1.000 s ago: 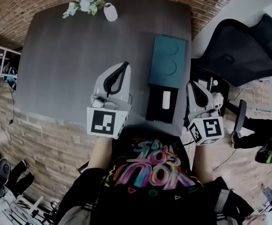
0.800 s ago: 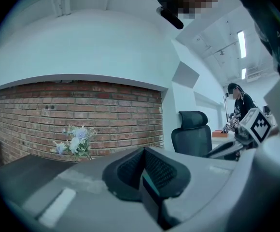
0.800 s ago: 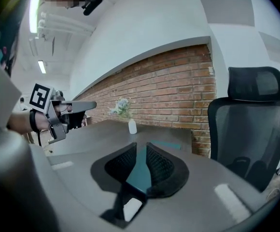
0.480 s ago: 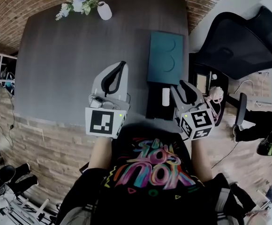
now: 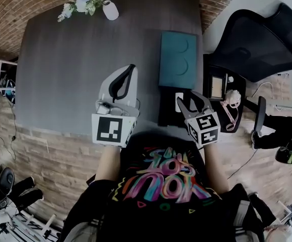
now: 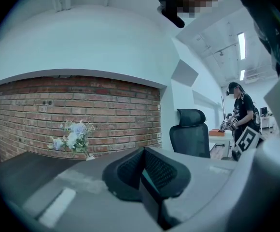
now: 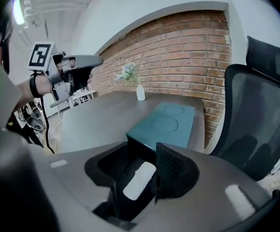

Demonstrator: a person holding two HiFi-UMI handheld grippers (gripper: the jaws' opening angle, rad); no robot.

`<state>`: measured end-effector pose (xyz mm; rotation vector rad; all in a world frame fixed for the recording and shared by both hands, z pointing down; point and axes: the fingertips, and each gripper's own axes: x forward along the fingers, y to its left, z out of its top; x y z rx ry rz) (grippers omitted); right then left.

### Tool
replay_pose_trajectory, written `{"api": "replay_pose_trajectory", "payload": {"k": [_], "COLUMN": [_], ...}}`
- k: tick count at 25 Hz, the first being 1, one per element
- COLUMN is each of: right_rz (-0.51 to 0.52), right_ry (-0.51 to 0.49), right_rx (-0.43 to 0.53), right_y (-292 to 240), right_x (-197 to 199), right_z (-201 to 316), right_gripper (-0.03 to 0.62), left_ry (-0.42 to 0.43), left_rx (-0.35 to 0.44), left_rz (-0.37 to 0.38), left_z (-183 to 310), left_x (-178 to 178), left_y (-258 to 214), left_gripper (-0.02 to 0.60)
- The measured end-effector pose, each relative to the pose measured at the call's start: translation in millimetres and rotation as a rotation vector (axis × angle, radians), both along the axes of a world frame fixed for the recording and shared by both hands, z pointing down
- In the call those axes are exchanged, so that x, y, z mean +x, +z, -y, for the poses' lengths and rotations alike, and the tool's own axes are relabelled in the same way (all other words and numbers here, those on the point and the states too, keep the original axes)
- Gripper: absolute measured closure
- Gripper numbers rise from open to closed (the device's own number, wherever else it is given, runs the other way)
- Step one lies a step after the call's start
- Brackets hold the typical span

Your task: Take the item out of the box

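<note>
A teal box (image 5: 178, 59) lies on the dark table (image 5: 75, 64), with its black inner tray (image 5: 167, 112) slid out toward me. A white oblong item (image 5: 178, 98) lies in the tray. My right gripper (image 5: 189, 101) tilts down over the tray. Its jaws have just been opening and stand open on either side of the white item (image 7: 139, 180) without pressing on it. The teal box (image 7: 166, 124) shows just beyond it. My left gripper (image 5: 122, 84) hovers over bare table left of the box, shut and holding nothing, and the right gripper view shows this left gripper (image 7: 79, 64) too.
A white vase of flowers (image 5: 110, 9) stands at the table's far edge. A black office chair (image 5: 257, 44) and a small cluttered stand (image 5: 219, 87) sit right of the table. Another person (image 6: 241, 112) stands in the background of the left gripper view.
My right gripper has moved from the table's right edge leftward and down over the black tray, and its jaws have opened. The left gripper has stayed put.
</note>
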<state>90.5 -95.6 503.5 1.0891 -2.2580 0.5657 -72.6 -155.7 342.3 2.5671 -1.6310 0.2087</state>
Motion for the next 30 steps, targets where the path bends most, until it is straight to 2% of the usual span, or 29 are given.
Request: {"api": "replay_pose_trajectory", "payload": {"k": [7, 13, 20, 30], "right_rz": [-0.045, -0.127, -0.220, -0.301], "right_ry": [-0.003, -0.049, -0.097, -0.169], "right_rx": [-0.084, -0.126, -0.143, -0.236], "right_y": [35, 57, 70, 83], "right_x": [1, -1, -5, -13], "right_z": [-7, -14, -14, -20], "right_gripper": [0.411, 0.404, 0.391, 0.381], "left_ry": [0.002, 0.005, 0.001, -0.006], "left_rx": [-0.007, -0.013, -0.019, -0.022], "left_rz": [0.003, 0.002, 0.005, -0.006], "left_z": [1, 1, 3, 3], "left_x": [-1, 3, 3, -1], "left_y": [4, 7, 10, 10], "left_gripper": [0.583, 0.583, 0.583, 0.583]}}
